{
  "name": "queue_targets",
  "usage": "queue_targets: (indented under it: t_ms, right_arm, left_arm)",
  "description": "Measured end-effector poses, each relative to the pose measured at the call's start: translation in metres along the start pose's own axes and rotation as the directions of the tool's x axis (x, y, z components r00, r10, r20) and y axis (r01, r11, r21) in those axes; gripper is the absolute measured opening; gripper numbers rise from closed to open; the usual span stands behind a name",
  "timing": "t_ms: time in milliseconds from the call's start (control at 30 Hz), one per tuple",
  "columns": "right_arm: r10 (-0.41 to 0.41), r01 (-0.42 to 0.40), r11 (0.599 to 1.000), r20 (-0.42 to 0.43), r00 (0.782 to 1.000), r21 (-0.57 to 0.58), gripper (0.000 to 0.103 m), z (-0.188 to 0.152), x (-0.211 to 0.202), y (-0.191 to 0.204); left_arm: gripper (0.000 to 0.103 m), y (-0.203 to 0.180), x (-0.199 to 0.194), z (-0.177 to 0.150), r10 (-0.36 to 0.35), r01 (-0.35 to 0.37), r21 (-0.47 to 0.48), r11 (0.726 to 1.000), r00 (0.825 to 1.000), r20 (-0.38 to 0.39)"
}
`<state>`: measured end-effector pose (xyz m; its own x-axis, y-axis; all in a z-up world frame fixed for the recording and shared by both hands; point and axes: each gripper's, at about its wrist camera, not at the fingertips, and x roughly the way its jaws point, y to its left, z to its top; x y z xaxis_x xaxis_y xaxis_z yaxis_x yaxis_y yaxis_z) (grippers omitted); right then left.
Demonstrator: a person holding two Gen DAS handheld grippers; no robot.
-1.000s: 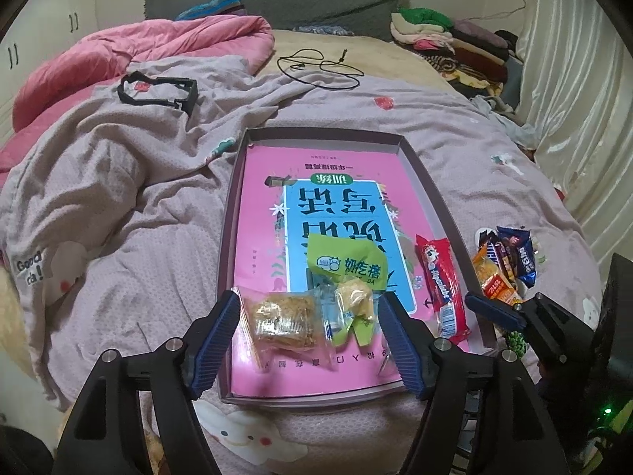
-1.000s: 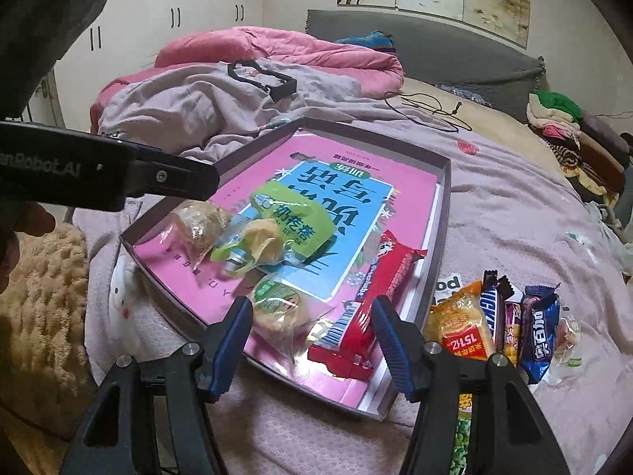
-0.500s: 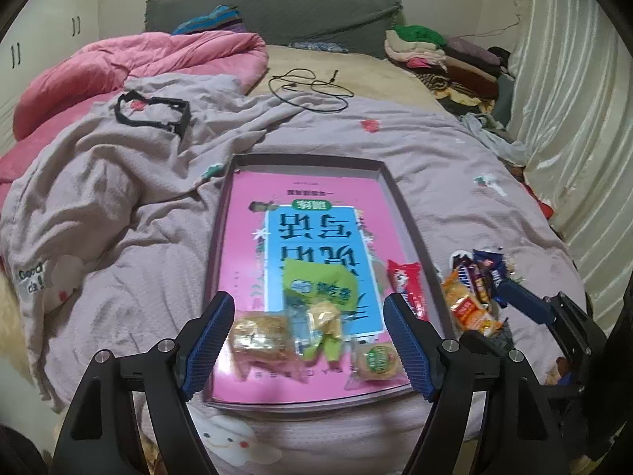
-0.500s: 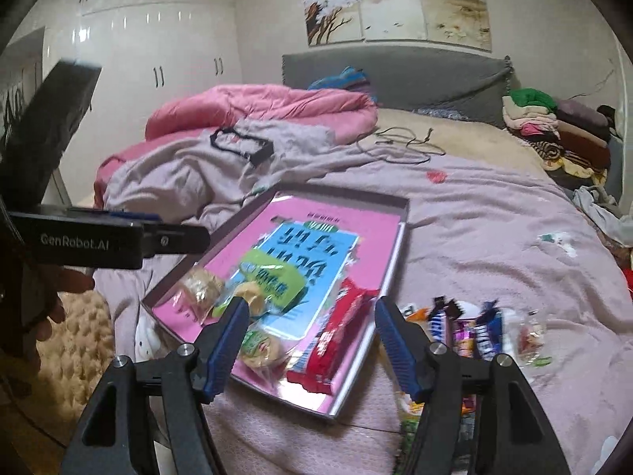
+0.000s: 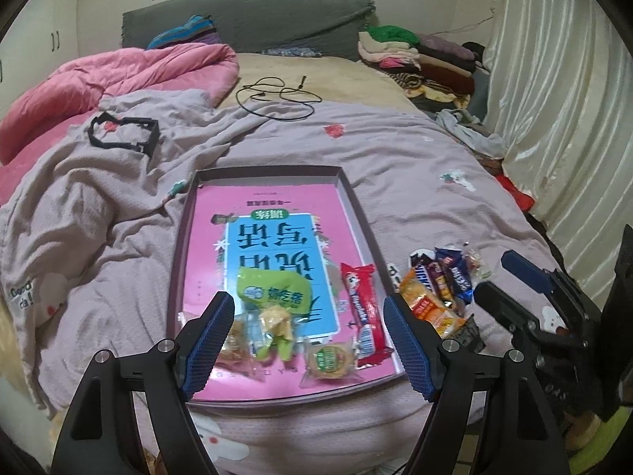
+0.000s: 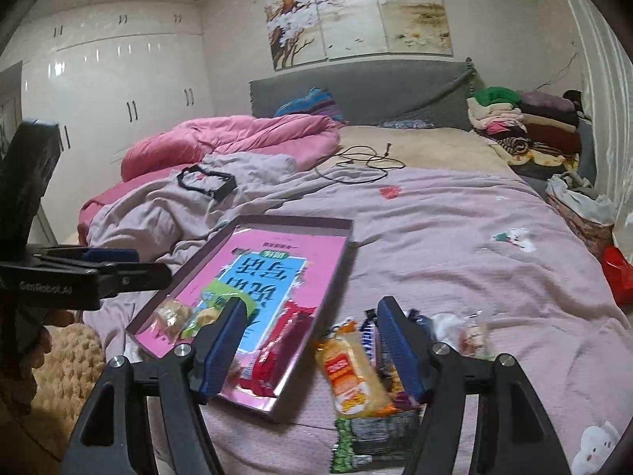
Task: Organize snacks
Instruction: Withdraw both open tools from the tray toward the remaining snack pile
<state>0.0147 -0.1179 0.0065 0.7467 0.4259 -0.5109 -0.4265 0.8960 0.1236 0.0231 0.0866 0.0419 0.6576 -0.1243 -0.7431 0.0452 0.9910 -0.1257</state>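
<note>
A shallow box lid (image 5: 356, 206) with a pink book cover inside lies on the bed. In it are a green pouch (image 5: 273, 291), a red bar (image 5: 362, 304), a round cookie pack (image 5: 330, 358) and two clear-wrapped pastries. A pile of loose snacks (image 5: 439, 289) lies on the blanket right of the lid, with an orange pack (image 6: 350, 372) nearest. My left gripper (image 5: 308, 340) is open and empty above the lid's near end. My right gripper (image 6: 312, 348) is open and empty, above the lid's right edge and the orange pack. It also shows in the left wrist view (image 5: 510, 273).
The lilac blanket (image 5: 395, 158) covers the bed. A pink duvet (image 5: 118, 79) is at the back left, a black cable (image 5: 277, 95) and a black frame (image 5: 122, 136) lie beyond the lid. Folded clothes (image 5: 415, 51) are stacked at the back right. A white curtain (image 5: 573, 118) hangs on the right.
Both grippers have pulled back and risen, so the lid and snacks look smaller. The right gripper has swung right, toward the loose pile. A cookie pack now lies in the lid.
</note>
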Motion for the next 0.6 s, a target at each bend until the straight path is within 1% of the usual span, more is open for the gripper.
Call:
queue_targets:
  t_ms: [200,400,600]
  right_arm:
    - [-0.028,0.028,0.999,0.01,1.0,0.03,0.068,0.002,-0.006,-0.023]
    - [-0.055,0.053,0.995,0.024,0.998,0.088,0.068,0.004,-0.013,-0.05]
    - [-0.071,0.066,0.989,0.033,0.997,0.134,0.069,0.003,-0.02,-0.07]
  left_arm:
    - [0.079,-0.013,-0.002,0.0,-0.017,0.017,0.032,0.999,1.0,-0.003]
    - [0.079,-0.029,-0.002,0.0,-0.039,0.039,0.07,0.997,0.999,-0.006]
    - [0.079,-0.047,-0.001,-0.003,-0.08,0.081,0.113,0.99,0.997,-0.013]
